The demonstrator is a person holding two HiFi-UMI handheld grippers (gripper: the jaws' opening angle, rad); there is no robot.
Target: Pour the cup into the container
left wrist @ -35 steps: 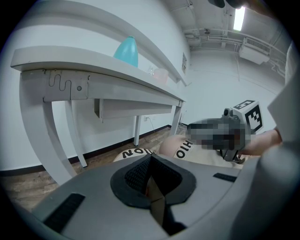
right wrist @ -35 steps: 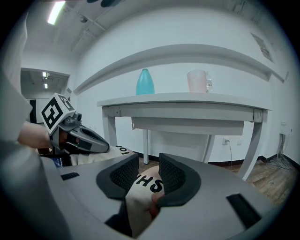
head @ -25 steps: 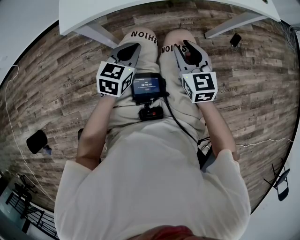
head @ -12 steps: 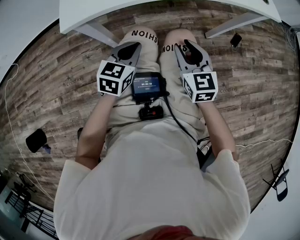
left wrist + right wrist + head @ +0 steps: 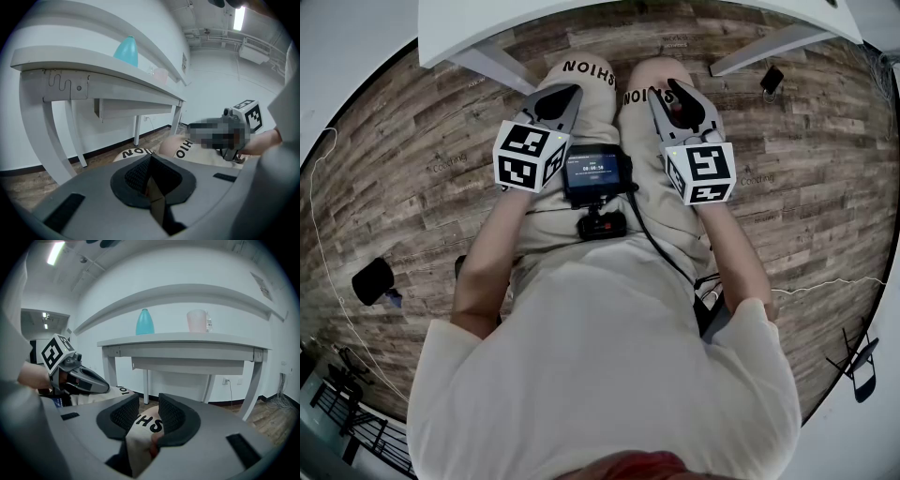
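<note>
A teal tapered cup and a pale pink translucent container stand apart on the white table, above and ahead of both grippers. The left gripper view shows the same cup and container on the tabletop. Both grippers rest on the seated person's thighs, below the table edge. My left gripper has its pads together, with nothing in them. My right gripper shows a narrow gap between its pads; only the person's knee is seen through it. Neither touches the cup.
A small screen device hangs at the person's chest between the two marker cubes. White table legs stand in front on the wooden floor. A thin cable runs over the floor at the right.
</note>
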